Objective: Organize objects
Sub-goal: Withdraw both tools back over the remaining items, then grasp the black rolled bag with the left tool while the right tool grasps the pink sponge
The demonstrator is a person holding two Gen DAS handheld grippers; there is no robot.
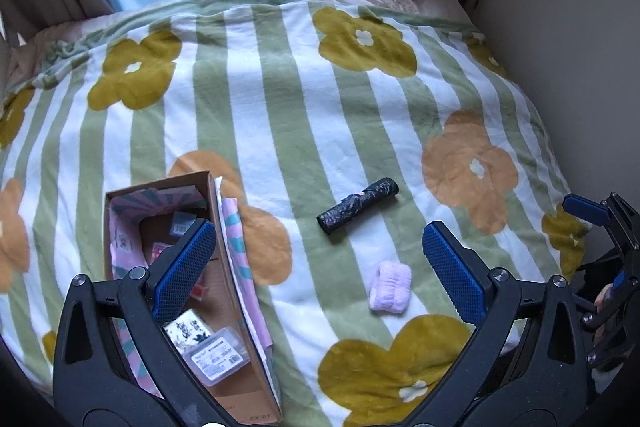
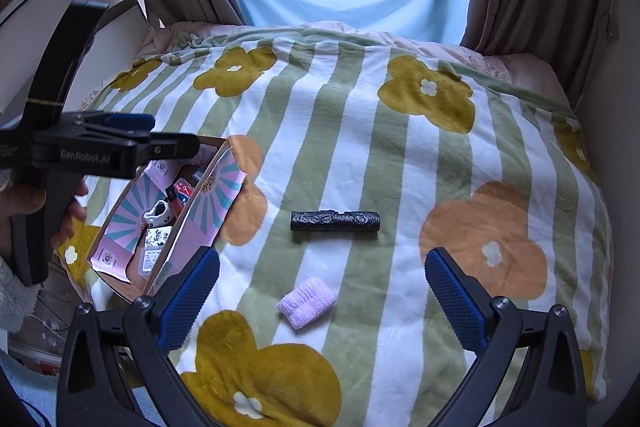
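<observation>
- Curtains and a pale blue window blind back a bed [image 2: 360, 131] covered by a fleece blanket striped green and white with big printed flowers; all the task's things lie on it.
- Toward the left of the bed sits an open cardboard box [image 1: 224, 227], already holding small packets, a clear plastic case and a black-and-white patterned piece.
- Two things are still loose on the blanket: a black roll [image 2: 335, 221] of what looks like bin bags, lying crosswise near the middle, and a small lilac cloth bundle [image 2: 307, 301] nearer the person, well apart from the box.
- Right gripper [image 2: 320, 291] hovers just above the lilac bundle with its jaws spread wide and nothing between them — the bundle sits roughly centred in the gap.
- Left gripper [image 1: 316, 267] is likewise wide open and empty, poised over the near edge of the box; a hand [image 2: 24, 203] with a fleecy cuff grips its handle in the right wrist view.
- Likely step: pick up the bundle. It is soft, so I would lower straight down, close across its narrow side and pinch deep enough to catch both folds, not the blanket's pile.
- Then carry it left and release low inside the box — the left gripper could steady the box wall.
</observation>
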